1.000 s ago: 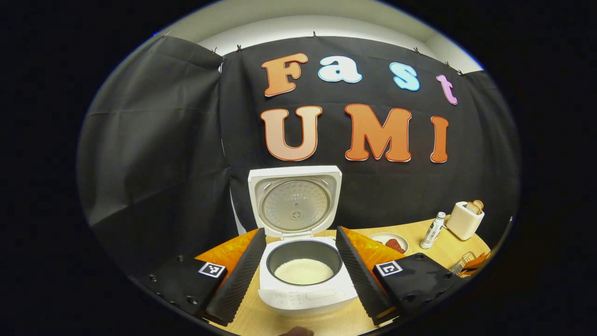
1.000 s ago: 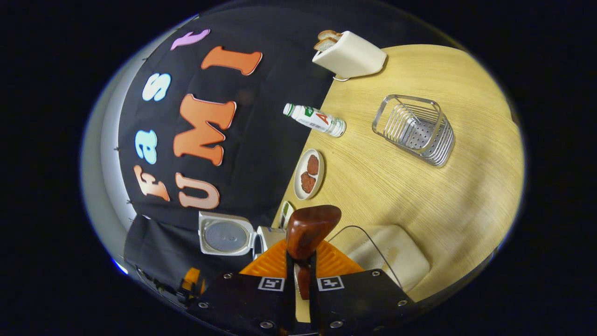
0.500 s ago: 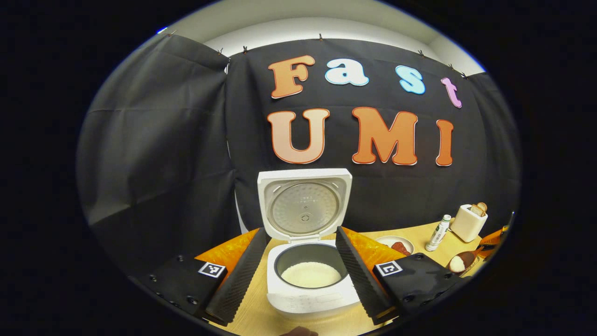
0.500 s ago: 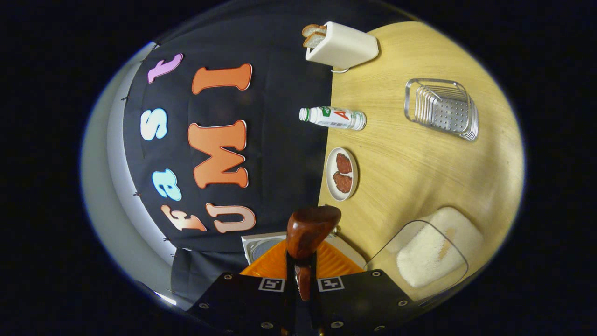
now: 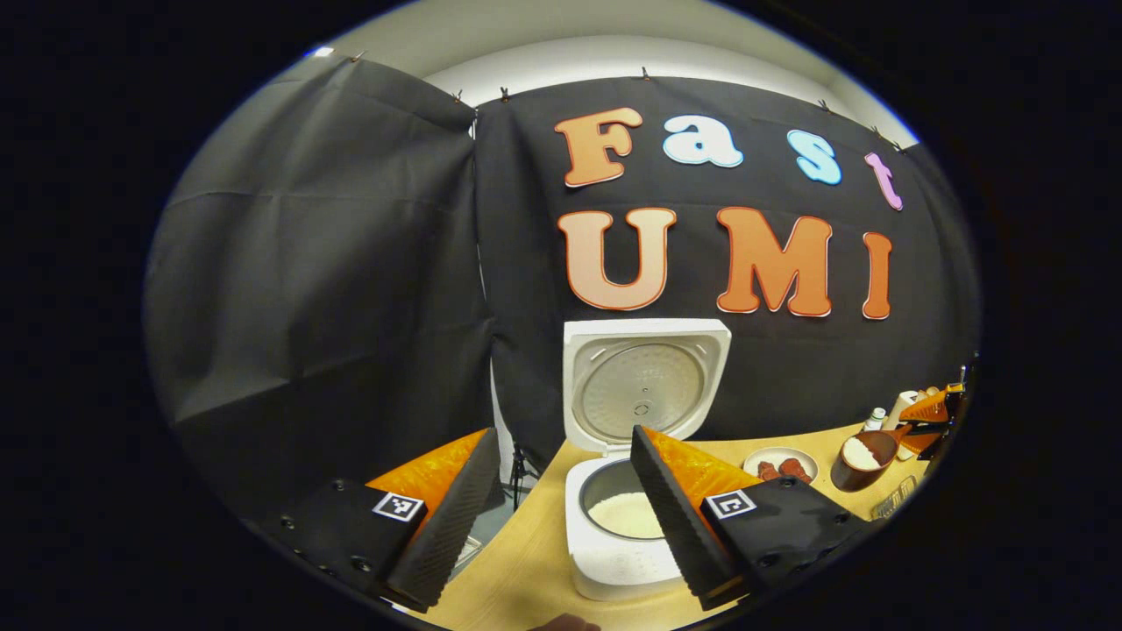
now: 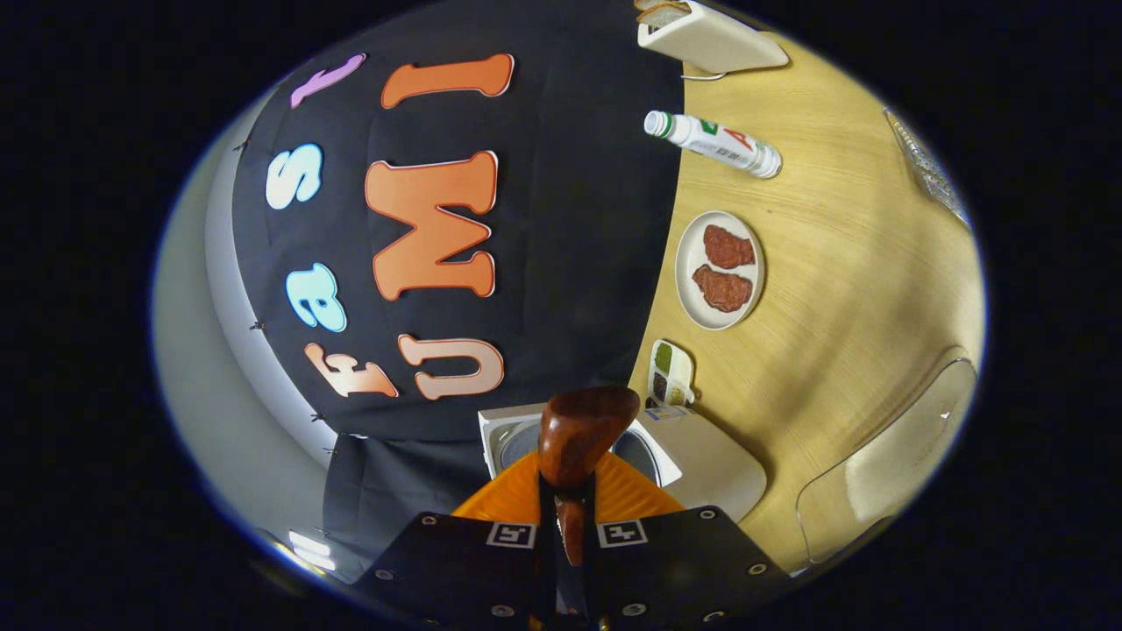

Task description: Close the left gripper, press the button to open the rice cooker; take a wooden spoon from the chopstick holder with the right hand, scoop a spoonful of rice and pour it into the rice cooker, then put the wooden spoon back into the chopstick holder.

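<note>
The right tool [image 6: 568,508] clamps the spoon [image 5: 863,456], carrying rice toward the open cooker [image 5: 627,526]. Left tool [image 5: 561,517] gapes, empty. Next: tip over the pot.

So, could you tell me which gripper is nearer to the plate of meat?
Right. The right gripper, holding the wooden spoon, hovers close beside the plate; the left gripper is at the rice cooker, farther off.

1. Rice cooker [image 5: 618,561]: white body, grey metallic inner lid, dark pot with white rice [image 5: 624,514].
2. Wooden spoon [image 6: 580,434]: glossy reddish-brown.
3. Table [image 6: 841,263]: pale yellow wood grain.
4. Plate [image 6: 688,294]: white, two brown-red pieces.
5. Bottle [image 6: 714,145]: white, green cap, green-and-red label.
6. Toaster [image 6: 710,39]: cream.
</note>
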Demonstrator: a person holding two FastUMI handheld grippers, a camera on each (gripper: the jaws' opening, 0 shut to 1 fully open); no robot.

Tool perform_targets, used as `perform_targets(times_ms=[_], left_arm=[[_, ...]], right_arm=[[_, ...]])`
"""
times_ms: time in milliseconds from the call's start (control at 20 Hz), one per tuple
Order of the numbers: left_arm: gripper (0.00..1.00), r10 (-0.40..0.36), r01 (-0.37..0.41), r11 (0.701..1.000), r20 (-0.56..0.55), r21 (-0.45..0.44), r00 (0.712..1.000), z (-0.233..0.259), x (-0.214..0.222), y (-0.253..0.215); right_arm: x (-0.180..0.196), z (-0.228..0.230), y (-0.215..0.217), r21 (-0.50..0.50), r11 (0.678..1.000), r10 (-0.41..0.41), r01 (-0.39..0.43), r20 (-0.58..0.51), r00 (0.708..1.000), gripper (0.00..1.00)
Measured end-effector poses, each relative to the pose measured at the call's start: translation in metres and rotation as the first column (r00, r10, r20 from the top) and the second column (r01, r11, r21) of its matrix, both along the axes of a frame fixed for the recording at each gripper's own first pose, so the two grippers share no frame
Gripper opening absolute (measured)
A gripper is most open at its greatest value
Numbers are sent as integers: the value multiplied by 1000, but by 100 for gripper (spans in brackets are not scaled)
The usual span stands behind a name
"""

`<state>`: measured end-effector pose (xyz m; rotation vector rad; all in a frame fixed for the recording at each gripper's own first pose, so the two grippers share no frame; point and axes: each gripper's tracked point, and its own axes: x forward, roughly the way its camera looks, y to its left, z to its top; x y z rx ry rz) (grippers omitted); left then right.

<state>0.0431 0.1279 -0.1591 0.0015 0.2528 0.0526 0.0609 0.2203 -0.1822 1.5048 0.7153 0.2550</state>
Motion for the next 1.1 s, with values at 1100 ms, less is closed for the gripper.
perform_targets(times_ms=[1100], left_arm=[[100, 158, -161, 986, -85, -31, 984, -40, -8, 124]], right_arm=[[113, -1, 157, -670, 741, 244, -55, 193, 950, 11]])
